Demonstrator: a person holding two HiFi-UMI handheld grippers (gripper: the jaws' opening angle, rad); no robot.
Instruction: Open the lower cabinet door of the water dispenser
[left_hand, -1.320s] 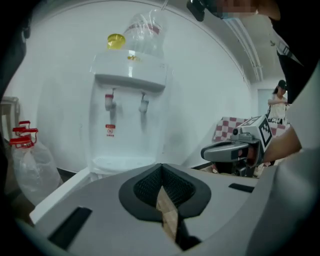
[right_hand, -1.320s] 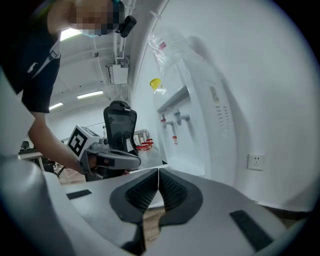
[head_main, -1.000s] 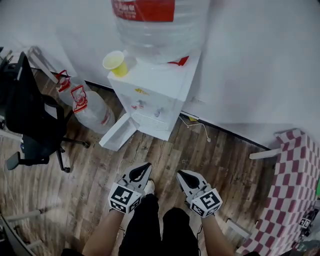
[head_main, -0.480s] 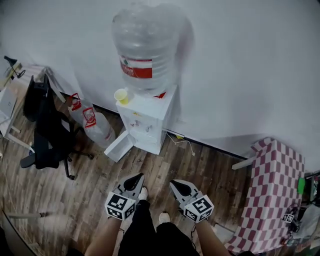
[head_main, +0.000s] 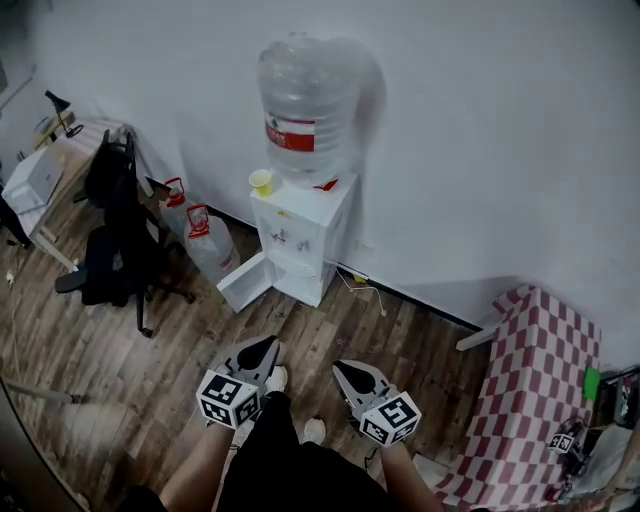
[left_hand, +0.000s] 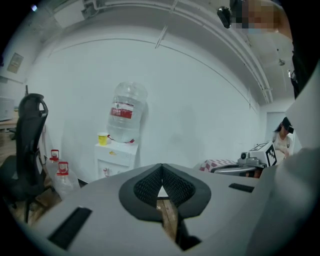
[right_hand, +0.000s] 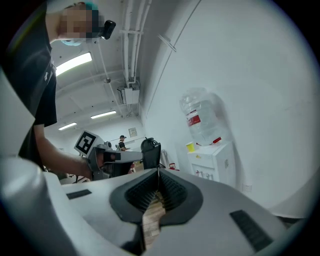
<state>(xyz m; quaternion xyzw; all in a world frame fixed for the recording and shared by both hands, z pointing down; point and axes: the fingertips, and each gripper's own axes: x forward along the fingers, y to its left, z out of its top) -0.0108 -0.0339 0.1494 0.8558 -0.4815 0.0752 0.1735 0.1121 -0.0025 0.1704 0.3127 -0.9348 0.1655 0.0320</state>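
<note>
A white water dispenser stands against the wall with a big clear bottle on top and a yellow cup beside it. Its lower cabinet door hangs open, swung out to the left. The dispenser shows small in the left gripper view, and again in the right gripper view. My left gripper and right gripper are well back from it over the wooden floor, both shut with nothing between the jaws.
Two spare water jugs stand left of the dispenser. A black office chair and a desk sit further left. A checked red and white cloth covers something at the right. A cable trails on the floor.
The view has pulled back and up from the dispenser, which now looks smaller and farther off. Both grippers stay shut and have come away together. The cabinet door remains open.
</note>
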